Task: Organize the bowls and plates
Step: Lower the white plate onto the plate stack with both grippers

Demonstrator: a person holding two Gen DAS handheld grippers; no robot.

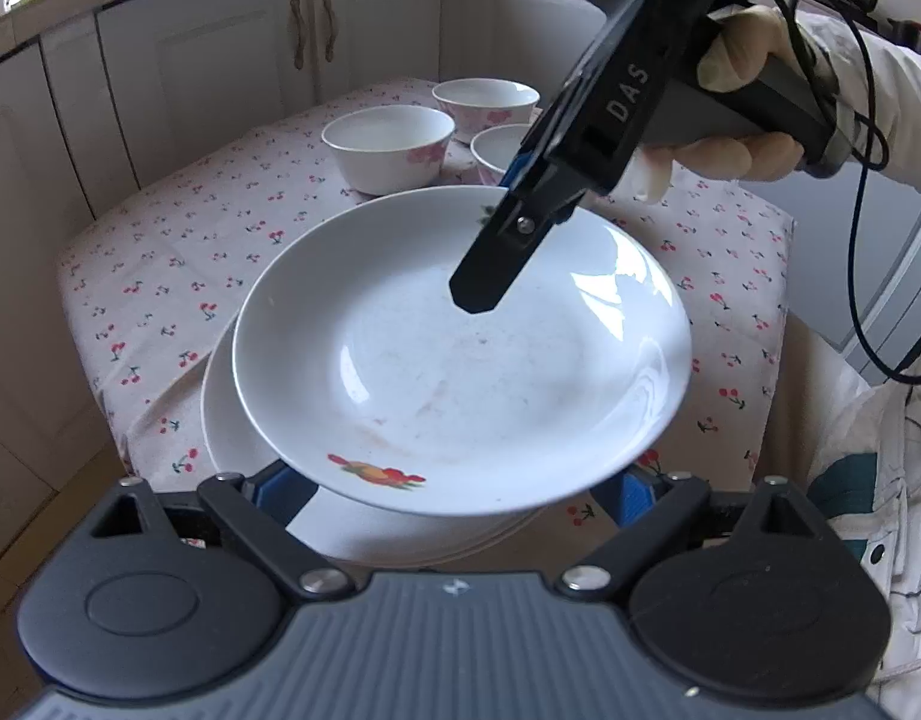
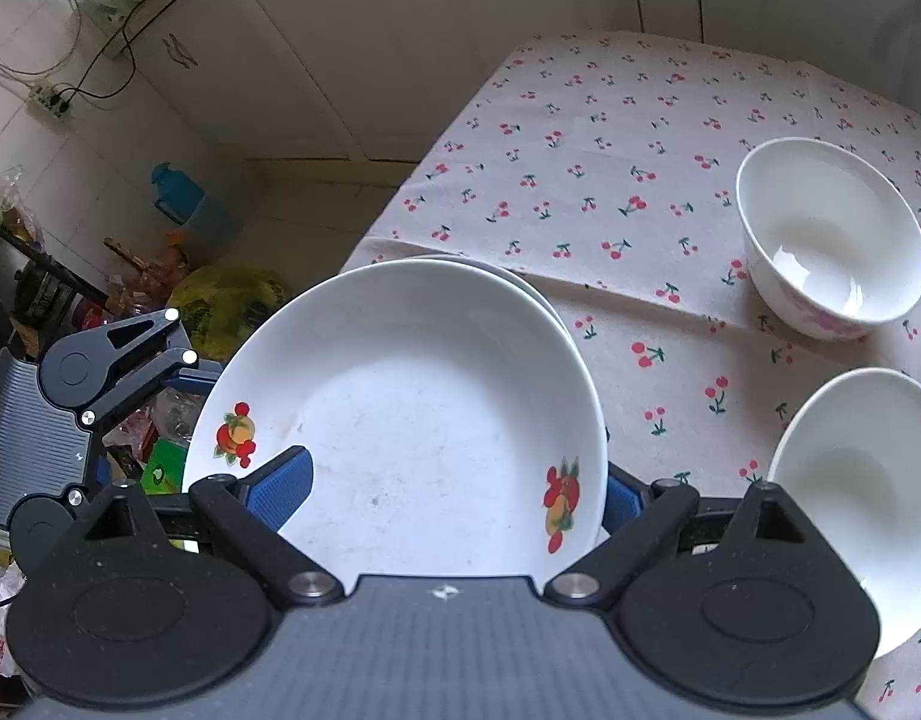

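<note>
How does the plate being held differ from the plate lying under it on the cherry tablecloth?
The top plate is tilted and lifted, gripped at its rims by both the left gripper and the right gripper; the lower plate lies flat on the tablecloth, untouched. The top plate shows fully, with fruit prints on its rim; the lower plate shows only an edge. Both are white and round.

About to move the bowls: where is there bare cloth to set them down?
Bare cloth runs from the plate stack to the far edge, left of the bowls. It is crowded at the near edge, where both grippers meet the top plate.
</note>
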